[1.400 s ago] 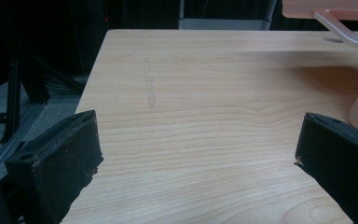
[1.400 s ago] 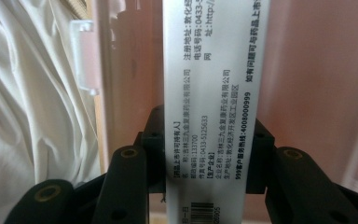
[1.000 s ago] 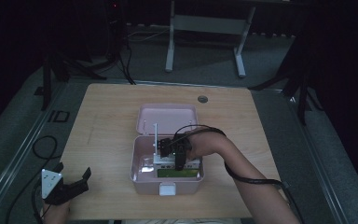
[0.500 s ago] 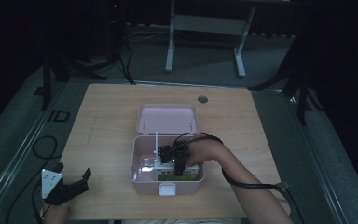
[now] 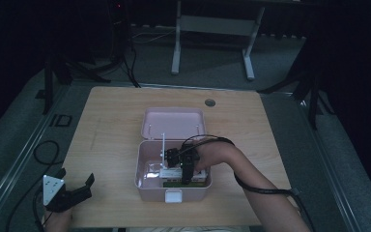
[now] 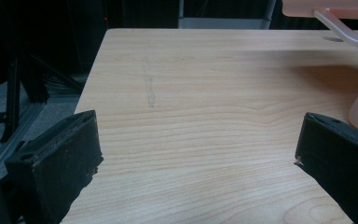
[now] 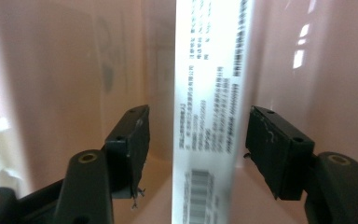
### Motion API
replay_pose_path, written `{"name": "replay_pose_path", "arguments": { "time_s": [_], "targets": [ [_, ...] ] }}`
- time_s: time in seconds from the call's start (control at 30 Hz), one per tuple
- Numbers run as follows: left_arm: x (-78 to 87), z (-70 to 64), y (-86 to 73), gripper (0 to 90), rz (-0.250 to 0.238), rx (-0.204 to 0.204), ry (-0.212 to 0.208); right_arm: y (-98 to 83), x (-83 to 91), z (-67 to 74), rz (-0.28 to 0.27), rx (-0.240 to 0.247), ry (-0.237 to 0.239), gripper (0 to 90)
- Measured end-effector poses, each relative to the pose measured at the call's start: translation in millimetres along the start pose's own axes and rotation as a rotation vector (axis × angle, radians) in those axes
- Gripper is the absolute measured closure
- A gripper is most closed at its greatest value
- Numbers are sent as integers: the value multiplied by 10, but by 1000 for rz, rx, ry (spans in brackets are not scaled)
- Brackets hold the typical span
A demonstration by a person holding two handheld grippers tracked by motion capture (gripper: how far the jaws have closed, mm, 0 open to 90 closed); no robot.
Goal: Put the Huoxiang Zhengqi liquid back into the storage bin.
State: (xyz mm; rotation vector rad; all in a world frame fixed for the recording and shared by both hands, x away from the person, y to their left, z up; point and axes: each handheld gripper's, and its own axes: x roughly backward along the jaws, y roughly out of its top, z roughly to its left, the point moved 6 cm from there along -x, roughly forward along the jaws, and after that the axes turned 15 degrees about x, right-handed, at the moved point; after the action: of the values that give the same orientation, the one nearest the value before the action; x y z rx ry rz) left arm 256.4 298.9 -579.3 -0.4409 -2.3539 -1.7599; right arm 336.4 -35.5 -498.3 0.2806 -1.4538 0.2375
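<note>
Right tool [image 5: 186,166] now deeper inside pink box [image 5: 145,164], shifted slightly nearer front wall; jaws apart, straddling upright white carton [image 7: 209,116], not clamped. Looks like grasp coming. Left tool [image 5: 72,193] released, idle on surface [image 5: 111,121].

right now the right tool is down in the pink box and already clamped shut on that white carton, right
Not clamped. The right tool is down in the pink box, but the right gripper view shows its jaws open, one on each side of the white carton, with gaps.
</note>
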Motion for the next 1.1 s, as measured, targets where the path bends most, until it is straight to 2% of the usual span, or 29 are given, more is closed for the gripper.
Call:
{"name": "replay_pose_path", "arguments": {
  "time_s": [0.23,0.37,0.43,0.63,0.73,0.77,0.8,0.83,0.87,0.9,0.97,1.03,1.07,1.1],
  "targets": [
    [0,1,0,3,1,0,1,-80,385,32,-113,0,-29,148],
    [1,1,0,3,-1,2,1,-156,605,38,-158,-10,-62,137],
    [4,1,0,3,-2,3,2,-220,715,37,-181,-19,-93,137],
    [1,-1,0,3,-2,0,3,-529,958,41,-221,-64,-166,136],
    [2,-3,-1,3,-1,-1,2,-630,996,33,-230,-81,-180,136],
    [1,-3,-1,3,-1,-1,3,-758,1016,20,-228,-103,-206,134],
    [1,-2,-1,3,1,-1,4,-758,1016,20,-228,-103,-206,134],
    [0,-1,-1,3,1,0,4,-882,1020,-14,-243,-133,-243,134],
    [0,-1,-1,3,1,0,4,-882,1020,-14,-243,-133,-243,134],
    [0,1,-1,3,3,0,4,-970,1009,-30,-255,-154,-259,133],
    [-1,1,-1,3,3,1,4,-1006,1000,-38,-260,-159,-267,131],
    [1,2,-1,3,2,2,5,-1156,940,-64,-269,-174,-297,128],
    [1,2,-1,3,2,2,5,-1156,940,-64,-269,-174,-297,128],
    [1,4,-1,3,3,5,6,-1247,893,-81,-274,-187,-307,127]
  ]
}}
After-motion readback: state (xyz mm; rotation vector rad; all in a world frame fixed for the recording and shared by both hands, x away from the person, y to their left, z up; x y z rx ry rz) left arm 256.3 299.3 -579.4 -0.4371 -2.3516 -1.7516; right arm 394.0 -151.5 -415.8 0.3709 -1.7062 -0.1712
